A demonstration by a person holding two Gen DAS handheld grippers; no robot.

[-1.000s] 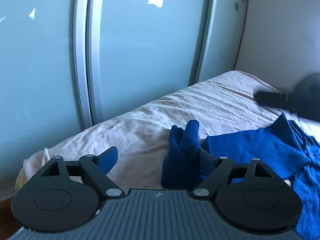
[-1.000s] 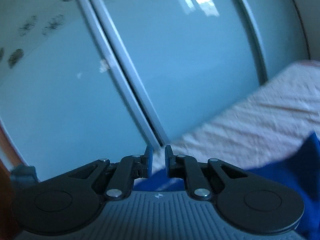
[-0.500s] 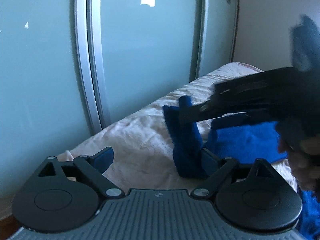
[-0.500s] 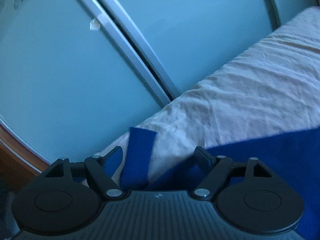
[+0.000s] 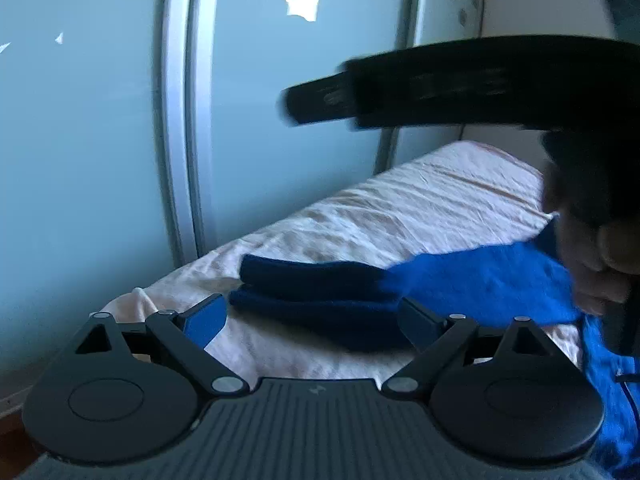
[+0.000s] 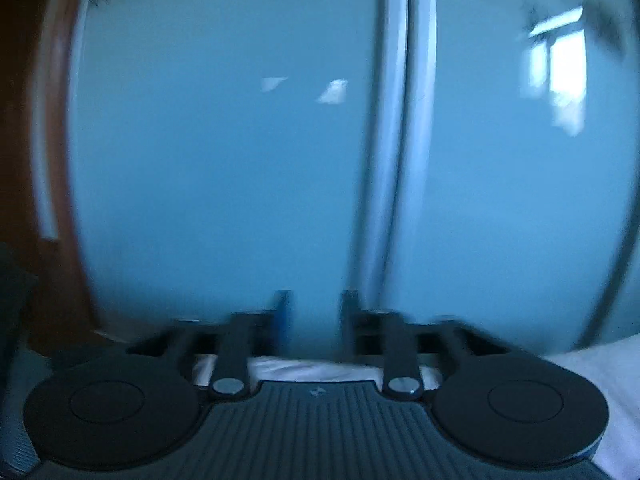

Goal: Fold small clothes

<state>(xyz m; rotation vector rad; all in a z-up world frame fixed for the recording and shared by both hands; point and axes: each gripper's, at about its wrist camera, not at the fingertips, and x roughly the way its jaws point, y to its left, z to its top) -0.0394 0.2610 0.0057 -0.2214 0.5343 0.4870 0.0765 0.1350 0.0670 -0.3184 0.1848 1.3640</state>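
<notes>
Nearest to me, low in the left wrist view, my left gripper (image 5: 310, 314) stands with its jaws spread wide, and nothing is pressed between its two blue pads. Between those fingers, just beyond them, lies one blue garment (image 5: 460, 280) on the bed (image 5: 400, 208): its near end is folded into a dark double layer, and the rest runs off to the right in brighter blue, down past the right edge of my gripper. It rests on the sheet; my right pad sits just beside the folded edge, and I cannot tell whether they touch.

Above the garment, from the right, my right gripper (image 5: 320, 98) crosses the left wrist view as a dark blurred bar, with the hand (image 5: 596, 256) that carries it at the right edge. In its own view, its jaws (image 6: 314, 312) stand partly apart with nothing between them; they opened in the last second and have just eased in a little.

Farthest off stand two pale blue sliding doors (image 5: 280, 120) with one silver frame (image 5: 180, 140) where they meet, and a plain wall (image 5: 532, 0) to the right.
</notes>
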